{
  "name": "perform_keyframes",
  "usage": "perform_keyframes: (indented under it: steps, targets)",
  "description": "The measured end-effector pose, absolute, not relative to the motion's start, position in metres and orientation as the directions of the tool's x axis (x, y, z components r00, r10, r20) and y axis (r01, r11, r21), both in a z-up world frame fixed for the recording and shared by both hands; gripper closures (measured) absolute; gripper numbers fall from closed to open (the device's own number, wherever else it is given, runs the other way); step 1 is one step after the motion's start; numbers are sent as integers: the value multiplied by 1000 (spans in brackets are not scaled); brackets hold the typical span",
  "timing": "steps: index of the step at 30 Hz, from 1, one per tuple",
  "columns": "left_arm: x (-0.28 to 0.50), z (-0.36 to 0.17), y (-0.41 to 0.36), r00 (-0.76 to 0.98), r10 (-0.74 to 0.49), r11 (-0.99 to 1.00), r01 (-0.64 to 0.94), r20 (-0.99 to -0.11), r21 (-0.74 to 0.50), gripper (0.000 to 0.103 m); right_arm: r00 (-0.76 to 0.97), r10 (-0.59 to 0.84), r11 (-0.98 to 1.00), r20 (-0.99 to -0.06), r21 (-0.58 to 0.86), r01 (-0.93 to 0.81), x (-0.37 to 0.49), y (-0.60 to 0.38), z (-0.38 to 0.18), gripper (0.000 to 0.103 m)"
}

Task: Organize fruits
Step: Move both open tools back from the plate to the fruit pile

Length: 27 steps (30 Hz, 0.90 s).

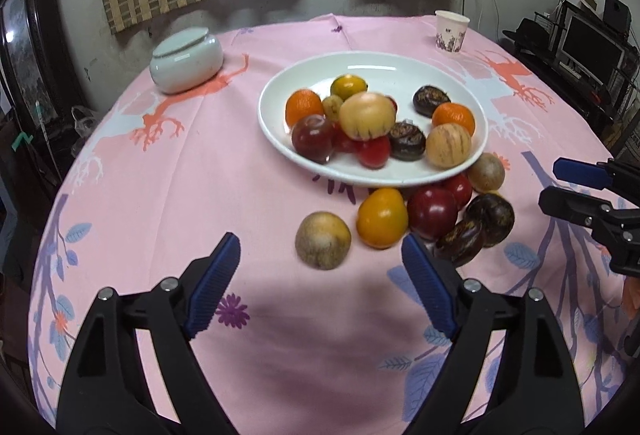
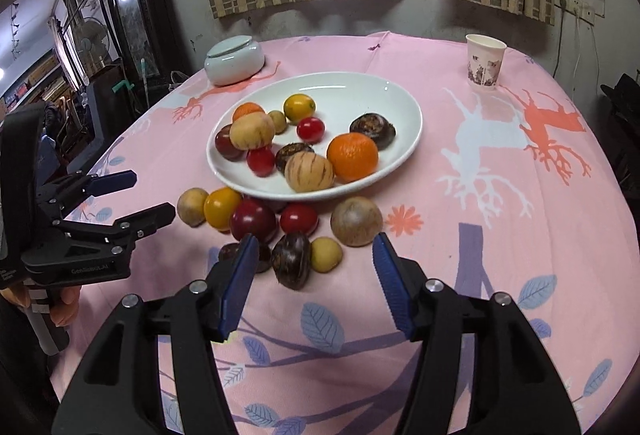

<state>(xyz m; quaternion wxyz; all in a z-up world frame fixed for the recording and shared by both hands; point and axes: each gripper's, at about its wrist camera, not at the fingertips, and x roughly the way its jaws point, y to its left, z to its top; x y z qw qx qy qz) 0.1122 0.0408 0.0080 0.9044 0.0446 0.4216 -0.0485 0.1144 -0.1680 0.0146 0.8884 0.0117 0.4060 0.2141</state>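
Left gripper (image 1: pixel 320 263): jaws spread wide, nothing held, hovering above the pink tablecloth (image 1: pixel 200 163). Ahead of it at about 12 o'clock lies a tan round fruit (image 1: pixel 323 240), untouched.

Pale lidded jar (image 1: pixel 186 59): at 10 o'clock from the plate, well apart from it.

White plate (image 1: pixel 360 65): at table centre, loaded with fruit — two oranges, a striped tan fruit (image 1: pixel 448 145), dark brown ones, small red ones. One tan fruit (image 1: pixel 367 115) on the plate appears blurred in the left wrist view; whether it rests or rolls cannot be told.

Loose fruits on the cloth, at the plate's 6 o'clock edge: a yellow fruit (image 2: pixel 222 207), a dark red plum (image 2: pixel 253 224), a small red one (image 2: pixel 299 219), a large tan-green fruit (image 2: pixel 356 221), a dark brown fruit (image 2: pixel 291 261) and a small yellow-tan one (image 2: pixel 326 254).

Right gripper (image 2: pixel 312 267): jaws wide apart, empty, the dark brown fruit just ahead between the fingers' line.

Paper cup (image 2: pixel 485 61): at the plate's 2 o'clock, well apart.
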Motion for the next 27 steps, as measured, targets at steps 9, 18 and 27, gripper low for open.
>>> perform_keyframes:
  steps: [9, 18, 27]
  targets:
    - [123, -12, 47, 596, -34, 993, 108, -802, 38, 19, 540, 431, 897, -723, 274, -348, 121, -179, 1, 43]
    - [143, -32, 55, 527, -39, 996, 91, -849, 10, 37, 523, 452, 885, -723, 291, -362, 121, -180, -3, 43]
    - [148, -38, 50, 543, -53, 995, 104, -838, 5, 48, 506, 455, 882, -733, 294, -368, 121, -177, -8, 43]
